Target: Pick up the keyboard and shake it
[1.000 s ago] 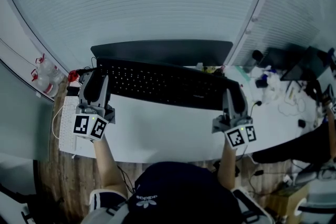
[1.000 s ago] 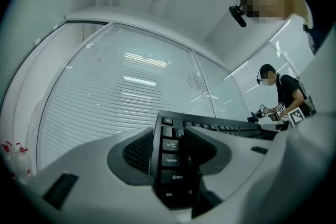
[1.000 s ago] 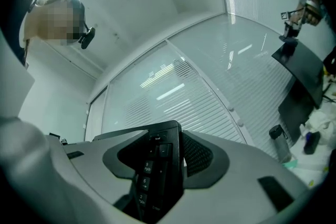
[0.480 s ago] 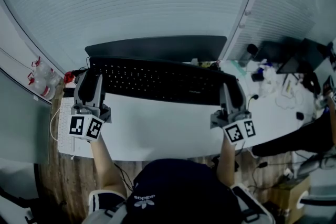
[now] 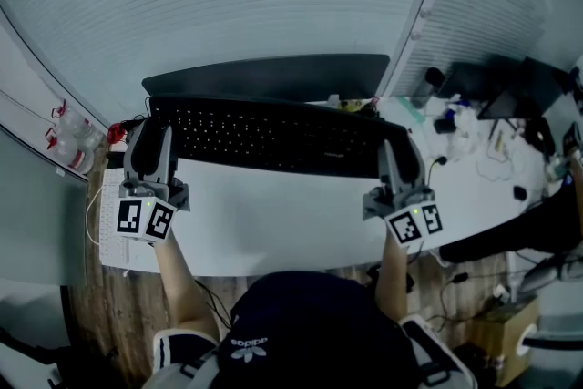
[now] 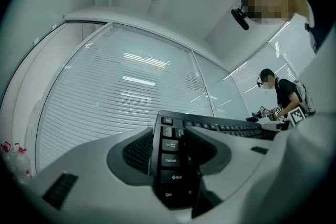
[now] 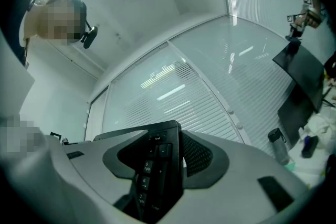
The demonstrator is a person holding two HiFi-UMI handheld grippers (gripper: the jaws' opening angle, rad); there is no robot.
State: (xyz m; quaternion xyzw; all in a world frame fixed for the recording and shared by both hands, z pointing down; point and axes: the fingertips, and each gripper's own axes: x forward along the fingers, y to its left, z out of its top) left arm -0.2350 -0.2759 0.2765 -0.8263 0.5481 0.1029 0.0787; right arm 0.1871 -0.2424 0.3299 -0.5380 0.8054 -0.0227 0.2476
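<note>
While the keyboard (image 5: pixel 273 138) lies lengthwise nine to three o'clock, the left gripper (image 5: pixel 150 141) clamps its nine o'clock end; the right gripper (image 5: pixel 398 161) clamps the other.

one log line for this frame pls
left hand-held gripper: shut on keyboard left end | right hand-held gripper: shut on keyboard right end | keyboard: black, spanning between both grippers
</note>
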